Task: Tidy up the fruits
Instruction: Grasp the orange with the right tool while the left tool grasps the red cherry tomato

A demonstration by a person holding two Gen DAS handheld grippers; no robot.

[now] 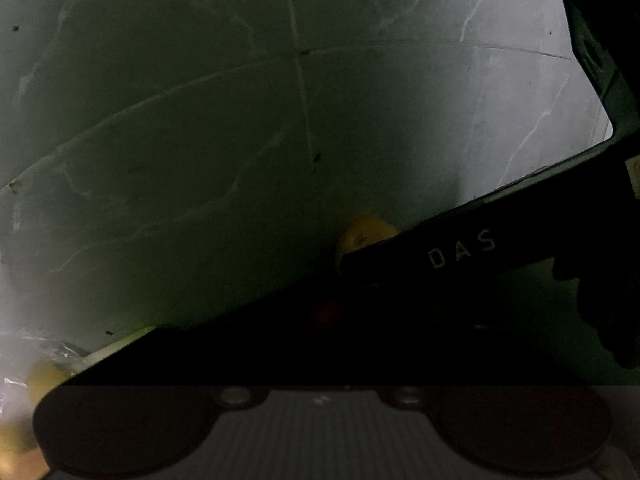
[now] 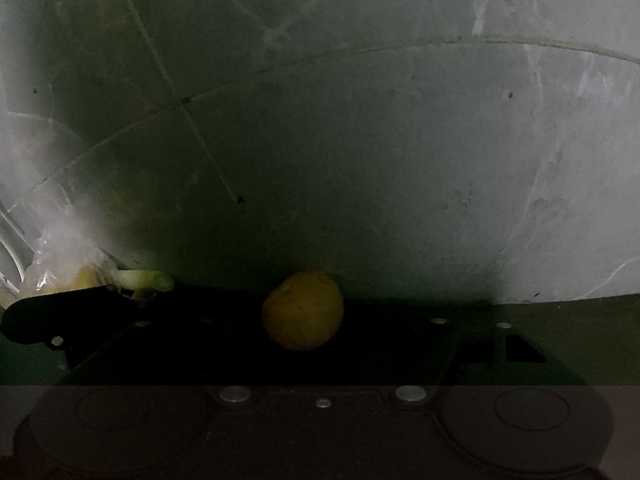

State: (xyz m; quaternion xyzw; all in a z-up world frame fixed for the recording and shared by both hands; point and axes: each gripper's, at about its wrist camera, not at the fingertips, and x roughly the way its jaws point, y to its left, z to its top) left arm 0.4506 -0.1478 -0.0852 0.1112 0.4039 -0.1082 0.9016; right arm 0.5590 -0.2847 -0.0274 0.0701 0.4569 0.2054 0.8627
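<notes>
Viewing dimly: my right gripper (image 2: 303, 354) meets a yellow fruit (image 2: 303, 309); fingers lost in shadow, grip unreadable. My left gripper (image 1: 320, 360), likewise obscured. Plastic bag (image 2: 52, 252) cut off.

Ahead, both views: pale marbled wall (image 2: 360, 140), bare, closes off the far side.
Right view, centre: yellow fruit (image 2: 303, 309) sits in the dark in front of the camera; whether it rests on anything cannot be told.
Right view, left: black gripper (image 2: 60, 316) lies across the low left, with a plastic bag (image 2: 60, 248) just behind it.
Left view: black gripper body marked DAS (image 1: 460, 248) slants across the lower right, half hiding the fruit (image 1: 366, 232).
Left view, upper left: open, only wall.
</notes>
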